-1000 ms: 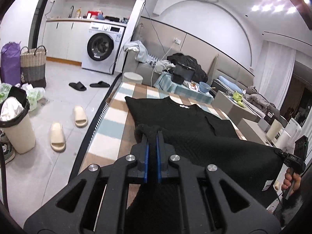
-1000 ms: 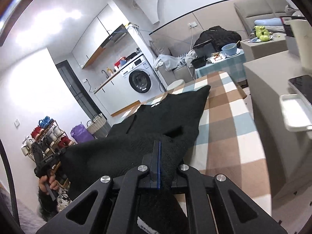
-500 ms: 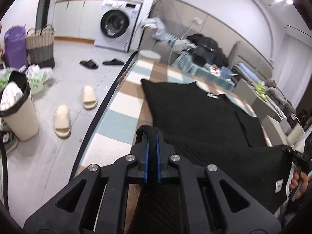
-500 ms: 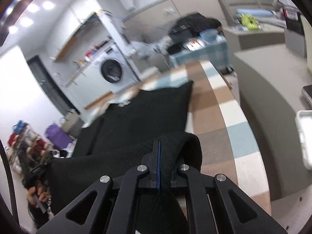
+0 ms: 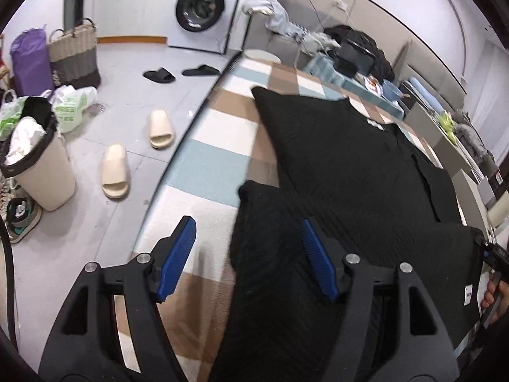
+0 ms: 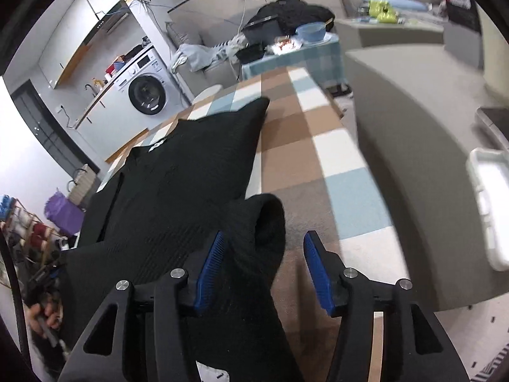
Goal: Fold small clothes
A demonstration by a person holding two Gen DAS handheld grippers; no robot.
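Note:
A black knit top (image 5: 343, 159) lies spread on the checked tablecloth (image 5: 222, 133), with its near hem folded up over the body. My left gripper (image 5: 248, 238) is open; the folded corner lies loose between its blue pads (image 5: 183, 248). My right gripper (image 6: 262, 254) is open too; the other folded corner (image 6: 267, 219) lies between its pads (image 6: 211, 264). The top (image 6: 178, 184) stretches away to the left in the right wrist view.
Left of the table are a bin (image 5: 38, 159), slippers (image 5: 116, 172), a basket (image 5: 74, 54) and a washing machine (image 5: 203, 9). Right of it stands a grey counter (image 6: 413, 133) with a white tray (image 6: 490, 203).
Both grippers were shut on the top's hem corners and held them up. They moved forward and down, and both have opened, letting the hem drop onto the top.

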